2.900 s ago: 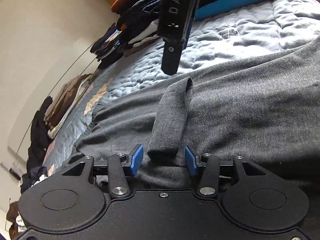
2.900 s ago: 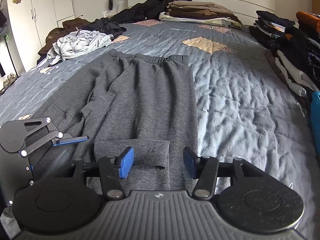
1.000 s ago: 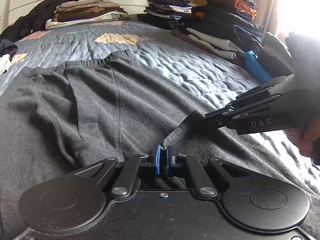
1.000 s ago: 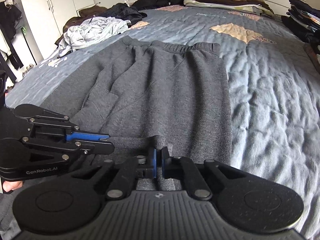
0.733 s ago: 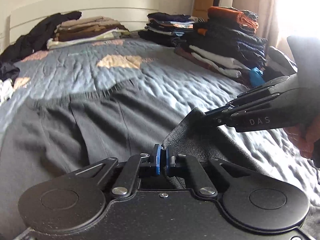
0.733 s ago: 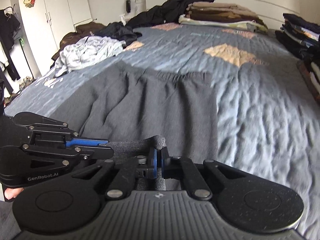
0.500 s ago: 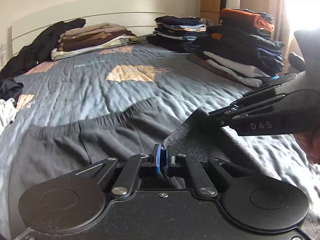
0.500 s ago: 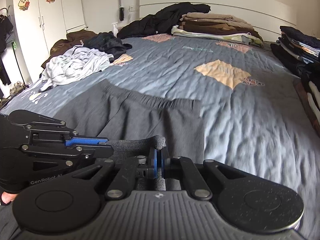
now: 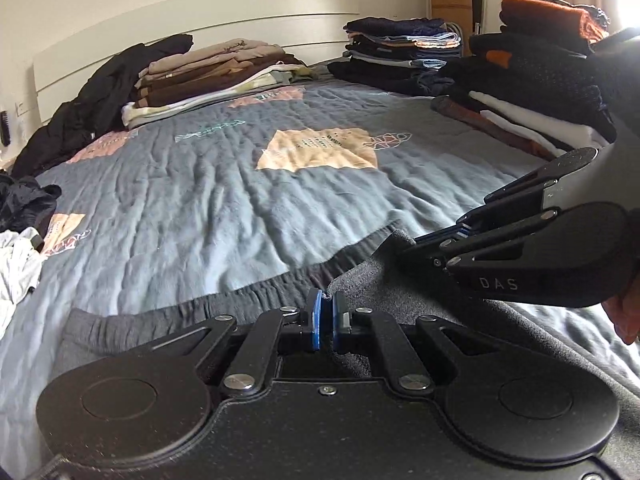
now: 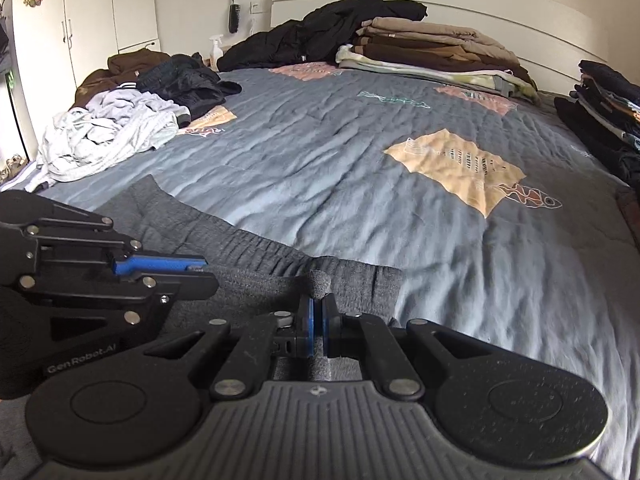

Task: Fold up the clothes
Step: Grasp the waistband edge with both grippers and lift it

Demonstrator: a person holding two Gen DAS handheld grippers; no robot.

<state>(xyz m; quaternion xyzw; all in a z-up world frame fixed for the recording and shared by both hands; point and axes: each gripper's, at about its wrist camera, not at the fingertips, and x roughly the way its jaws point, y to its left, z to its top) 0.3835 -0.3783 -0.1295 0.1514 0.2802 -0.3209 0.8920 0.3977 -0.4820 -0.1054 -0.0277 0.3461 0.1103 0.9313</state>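
Both grippers are clamped on the same folded edge of the grey sweatpants (image 9: 384, 292): the left gripper (image 9: 327, 316) has its blue pads pinched nearly together with a thin ridge of grey fabric between them, and the right gripper (image 10: 318, 320) is closed just as tightly on a small roll of cloth beside it. The garment lies on the blue quilt (image 10: 360, 168), and the lifted edge hangs just short of the ribbed waistband (image 10: 256, 248), which lies flat on the bed ahead of the fingertips. Judging by this, the hem end is being carried over to meet the waistband, so the fold is near its end but not yet laid down. The main risk is an uneven landing: if one hand travels further than the other, the edge will come down skewed and the corners will not match the waistband. Each grip holds only a narrow bite of thick, soft knit, so a quick pull could drag the cloth out of one side and let that corner flop back. Dragging rather than lifting could also bunch the layer beneath or ruck the quilt. The folded stacks (image 9: 400, 48) near the headboard sit well apart.
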